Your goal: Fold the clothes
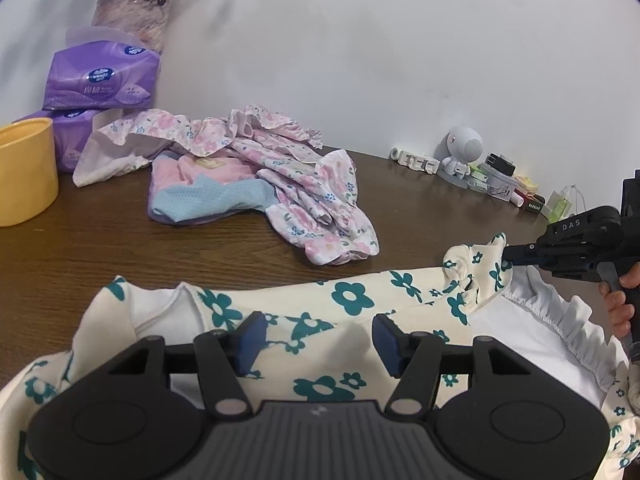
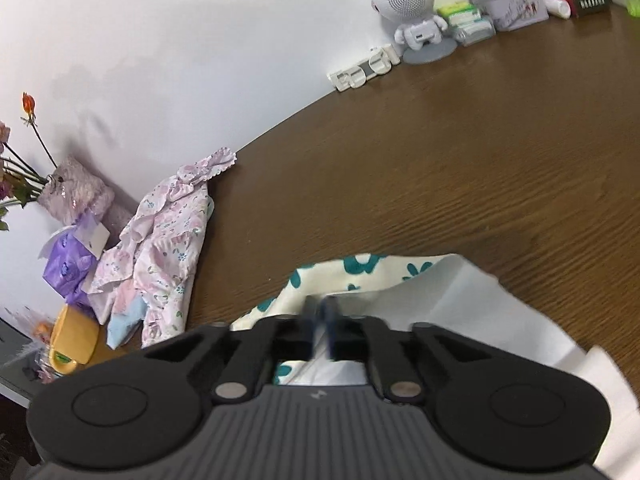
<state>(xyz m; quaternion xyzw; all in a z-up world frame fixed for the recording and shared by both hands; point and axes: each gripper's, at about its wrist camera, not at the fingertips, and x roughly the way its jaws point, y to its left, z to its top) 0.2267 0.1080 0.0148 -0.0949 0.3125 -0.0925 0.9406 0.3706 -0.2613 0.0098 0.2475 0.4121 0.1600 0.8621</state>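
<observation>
A cream garment with teal flowers [image 1: 352,300] lies on the brown table [image 1: 120,248] at the near edge, its white lining [image 1: 532,328] showing. My left gripper [image 1: 318,340] hovers open just above it, blue pads apart with nothing between them. In the left wrist view my right gripper [image 1: 506,254] pinches the garment's frilled corner and lifts it. In the right wrist view my right gripper [image 2: 320,316] is shut on that cream fabric [image 2: 360,266]. A pile of pink floral clothes [image 1: 280,176] lies farther back.
A yellow cup [image 1: 24,170], purple tissue packs [image 1: 100,80] and a vase [image 1: 134,14] stand at the back left. A white toy speaker [image 1: 460,152] and small boxes [image 1: 500,178] line the wall at right. Bare wood [image 2: 460,160] stretches between the garments.
</observation>
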